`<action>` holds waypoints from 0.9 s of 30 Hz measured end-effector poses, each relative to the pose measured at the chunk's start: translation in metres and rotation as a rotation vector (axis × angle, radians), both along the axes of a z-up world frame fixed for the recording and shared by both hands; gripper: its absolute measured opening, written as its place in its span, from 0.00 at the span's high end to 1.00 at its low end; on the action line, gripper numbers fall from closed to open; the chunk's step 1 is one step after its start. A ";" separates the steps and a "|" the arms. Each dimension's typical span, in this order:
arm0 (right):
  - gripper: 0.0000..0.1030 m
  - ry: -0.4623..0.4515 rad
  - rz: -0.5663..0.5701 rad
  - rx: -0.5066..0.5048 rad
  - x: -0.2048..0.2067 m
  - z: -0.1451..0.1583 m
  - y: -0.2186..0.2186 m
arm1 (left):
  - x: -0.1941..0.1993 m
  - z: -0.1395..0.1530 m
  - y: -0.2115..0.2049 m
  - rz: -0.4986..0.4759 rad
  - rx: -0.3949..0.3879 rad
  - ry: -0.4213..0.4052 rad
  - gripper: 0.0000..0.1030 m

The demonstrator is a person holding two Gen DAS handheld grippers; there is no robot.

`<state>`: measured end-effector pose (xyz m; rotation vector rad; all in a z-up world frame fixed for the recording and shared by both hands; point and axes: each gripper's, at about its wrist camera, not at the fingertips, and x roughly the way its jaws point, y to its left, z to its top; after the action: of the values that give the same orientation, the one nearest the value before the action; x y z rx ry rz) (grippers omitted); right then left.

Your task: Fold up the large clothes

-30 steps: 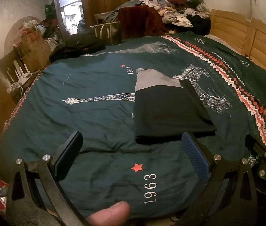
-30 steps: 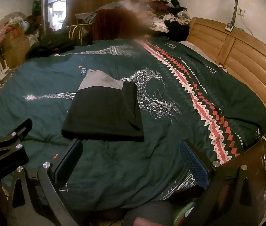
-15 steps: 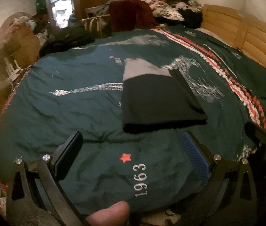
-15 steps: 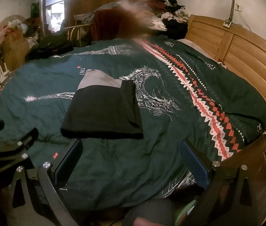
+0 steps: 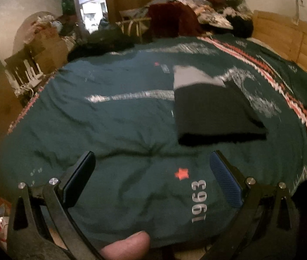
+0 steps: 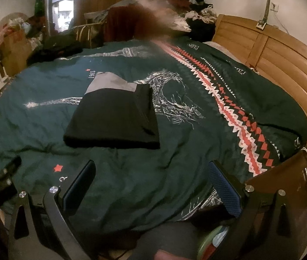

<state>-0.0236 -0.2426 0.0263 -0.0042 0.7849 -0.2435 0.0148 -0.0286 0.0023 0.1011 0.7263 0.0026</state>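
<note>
Lying folded on quilt [image 6: 186,162], black garment [image 6: 114,119] beyond both parted jaws.

Dim room, warm cast, fisheye bend at edges.
Doorway [image 5: 91,6] glares; left view motion-blurred; clothes pile [image 6: 153,10] smeared in right view.

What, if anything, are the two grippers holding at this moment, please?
Nothing: the left gripper and right gripper are both open and empty, short of the folded black garment.
</note>
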 end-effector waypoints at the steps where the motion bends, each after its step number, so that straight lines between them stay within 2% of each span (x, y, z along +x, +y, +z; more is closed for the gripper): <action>1: 0.00 -0.009 0.000 -0.003 0.000 0.003 0.000 | 0.004 0.007 -0.001 0.002 -0.007 -0.014 0.00; 7: 0.00 -0.068 -0.017 -0.006 0.006 0.022 -0.006 | 0.015 0.040 -0.027 -0.033 -0.016 -0.087 0.00; 10: 0.00 -0.084 -0.025 0.000 0.012 0.030 -0.010 | 0.016 0.048 -0.041 -0.069 -0.021 -0.093 0.00; 17: 0.00 -0.103 -0.020 0.008 0.021 0.040 -0.013 | 0.025 0.046 -0.053 -0.089 -0.024 -0.058 0.00; 27: 0.00 -0.097 -0.012 0.019 0.027 0.041 -0.011 | 0.021 0.049 -0.056 -0.077 0.001 -0.075 0.00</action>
<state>0.0030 -0.2535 0.0674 0.0300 0.6905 -0.2457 0.0355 -0.0847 0.0517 0.1289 0.6469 -0.0664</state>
